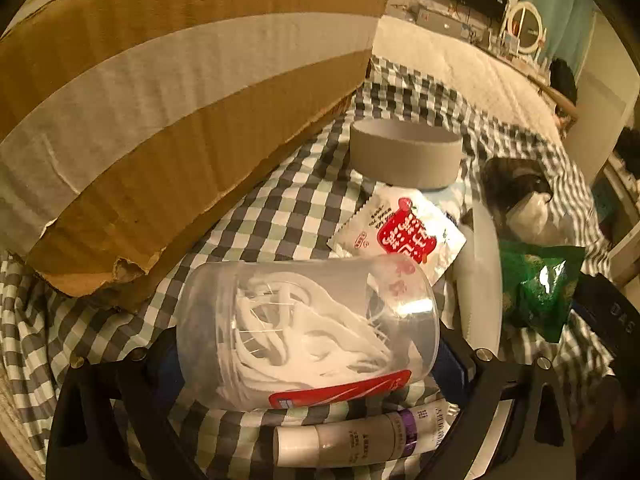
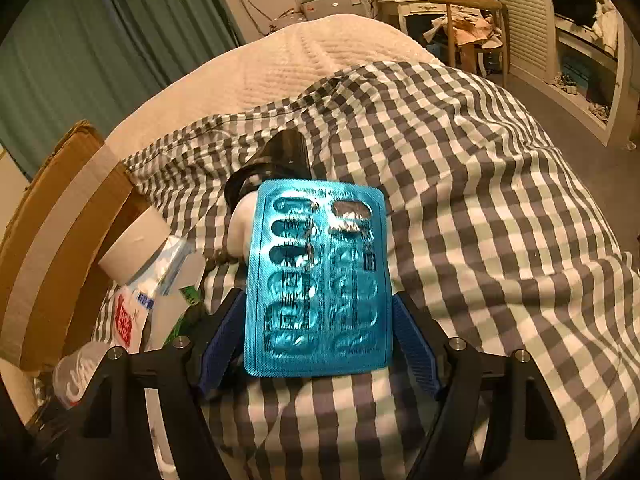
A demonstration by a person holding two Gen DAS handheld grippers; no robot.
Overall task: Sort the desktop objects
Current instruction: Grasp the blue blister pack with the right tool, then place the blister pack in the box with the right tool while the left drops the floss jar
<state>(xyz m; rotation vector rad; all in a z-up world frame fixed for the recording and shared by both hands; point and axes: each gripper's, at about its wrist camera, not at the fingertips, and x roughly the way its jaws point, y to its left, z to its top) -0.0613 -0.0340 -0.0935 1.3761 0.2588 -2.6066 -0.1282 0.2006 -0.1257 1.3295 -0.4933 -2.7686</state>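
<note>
A clear plastic jar of white floss picks, with a red label, lies on its side between the fingers of my left gripper, which is shut on it just above the checked bedspread. My right gripper is shut on a blue blister pack of pills, gripped across its width and held flat above the bedspread. One pocket at the pack's top right looks emptied.
A taped cardboard box stands at the left. Near the jar lie a grey tape roll, a red-and-white sachet, a white tube, a green packet and a cosmetic tube. A black bottle-like object lies behind the blister pack.
</note>
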